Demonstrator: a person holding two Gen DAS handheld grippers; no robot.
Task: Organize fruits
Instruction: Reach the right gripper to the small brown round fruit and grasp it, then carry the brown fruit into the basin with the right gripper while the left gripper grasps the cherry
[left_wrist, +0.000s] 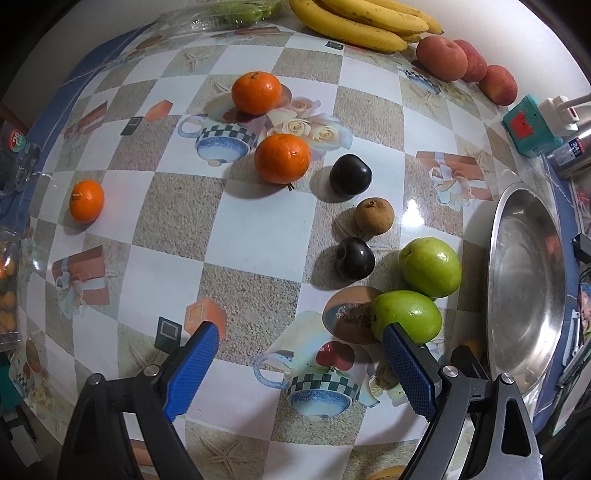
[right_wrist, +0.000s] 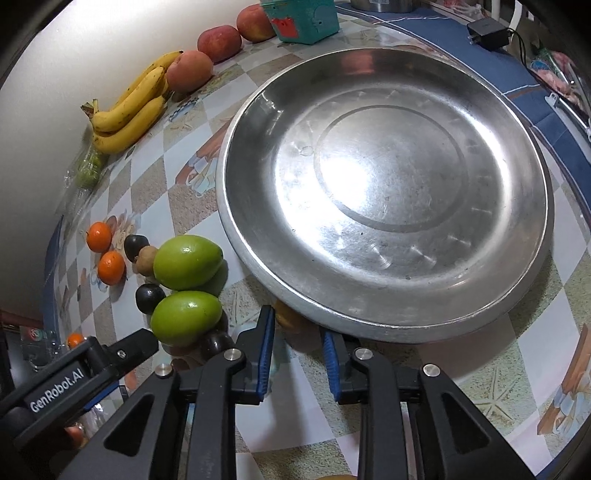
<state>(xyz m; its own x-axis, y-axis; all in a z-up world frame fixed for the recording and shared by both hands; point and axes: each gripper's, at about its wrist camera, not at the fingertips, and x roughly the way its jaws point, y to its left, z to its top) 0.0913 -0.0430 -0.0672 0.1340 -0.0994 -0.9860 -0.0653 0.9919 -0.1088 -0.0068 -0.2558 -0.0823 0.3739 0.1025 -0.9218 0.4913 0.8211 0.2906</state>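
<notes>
Left wrist view: checkered tablecloth against white wall, steel plate right.

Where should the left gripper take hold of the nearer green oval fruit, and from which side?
Across its narrow middle, from above. The nearer green oval fruit lies on its side with a brown round fruit against one flank, so low side entry looks blocked. The left gripper is open wide enough.

Two low tabletop views, shared steel plate
</notes>
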